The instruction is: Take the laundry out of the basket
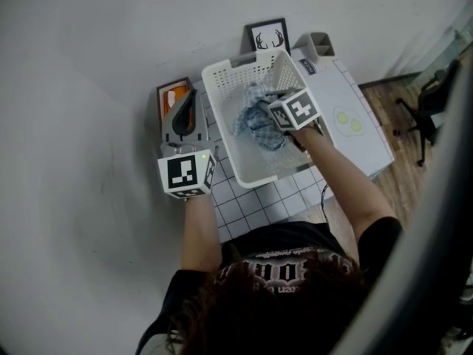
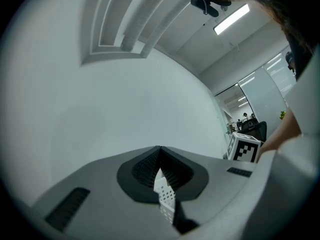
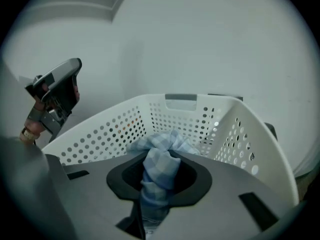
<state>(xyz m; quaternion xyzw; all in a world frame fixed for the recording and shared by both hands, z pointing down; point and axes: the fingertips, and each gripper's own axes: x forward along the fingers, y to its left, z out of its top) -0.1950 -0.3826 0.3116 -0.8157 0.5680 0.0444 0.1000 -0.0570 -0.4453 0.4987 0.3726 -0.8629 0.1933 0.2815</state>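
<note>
A white perforated laundry basket (image 1: 222, 72) stands on the checked table, its inside wall (image 3: 105, 131) filling the right gripper view. A blue checked cloth (image 1: 255, 124) lies bunched in it. My right gripper (image 1: 267, 108) reaches in from the right and is shut on that cloth (image 3: 159, 166), which rises in a twisted strand between the jaws of the right gripper (image 3: 159, 184). My left gripper (image 1: 191, 103) lies along the basket's left side. In its own view the left gripper (image 2: 165, 196) is shut on a thin white perforated strip (image 2: 165, 194), which looks like the basket's rim.
A framed antler picture (image 1: 267, 35) and a grey holder (image 1: 319, 44) stand behind the basket against the wall. A white box-shaped machine (image 1: 347, 109) sits right of it. An orange-and-black item (image 1: 174, 95) lies at the left. An office chair (image 1: 425, 113) stands on the wooden floor.
</note>
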